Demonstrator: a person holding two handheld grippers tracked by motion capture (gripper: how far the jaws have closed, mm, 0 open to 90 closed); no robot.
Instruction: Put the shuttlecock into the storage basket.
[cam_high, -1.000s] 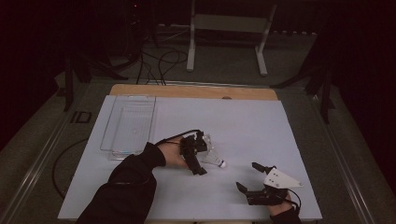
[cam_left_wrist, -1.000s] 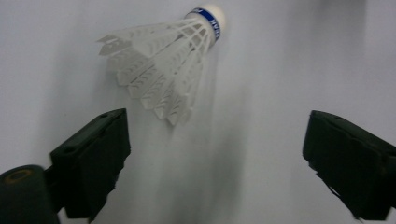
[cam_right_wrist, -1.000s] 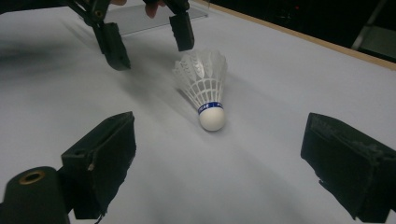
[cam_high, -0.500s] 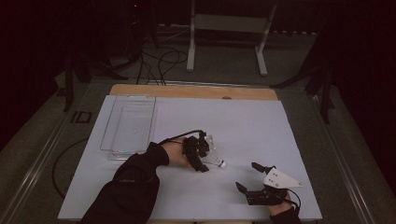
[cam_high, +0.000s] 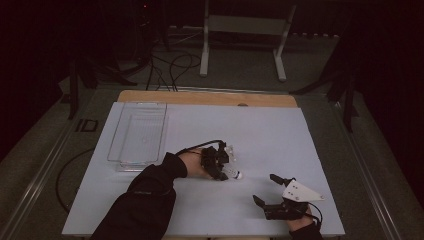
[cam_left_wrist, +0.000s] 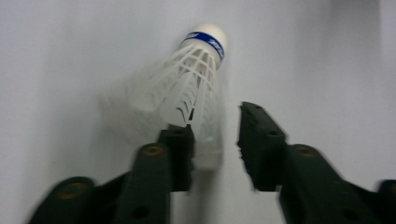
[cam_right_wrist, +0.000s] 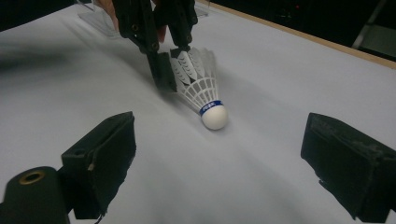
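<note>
White feathers mark the shuttlecock (cam_high: 231, 167), lying on its side at the centre of the sheet (cam_high: 280, 135) in the high view, cork toward lower right. Left gripper (cam_high: 220, 161) sits at its skirt; its jaws have just been closing, with the skirt edge between them. In the left gripper view 1 pad (cam_left_wrist: 180, 154) touches the feathers while the other stands clear, so no firm pinch is confirmed. Right gripper (cam_high: 272, 192) rests at lower right of the high view, jaws spread wide, well apart from the shuttlecock (cam_right_wrist: 201, 88), holding nothing. Judgement: the pick is at its start; grasp not yet completed, lift not done. 1 clear tray (cam_high: 137, 132) at upper left holds nothing visible and may be the destination.
</note>
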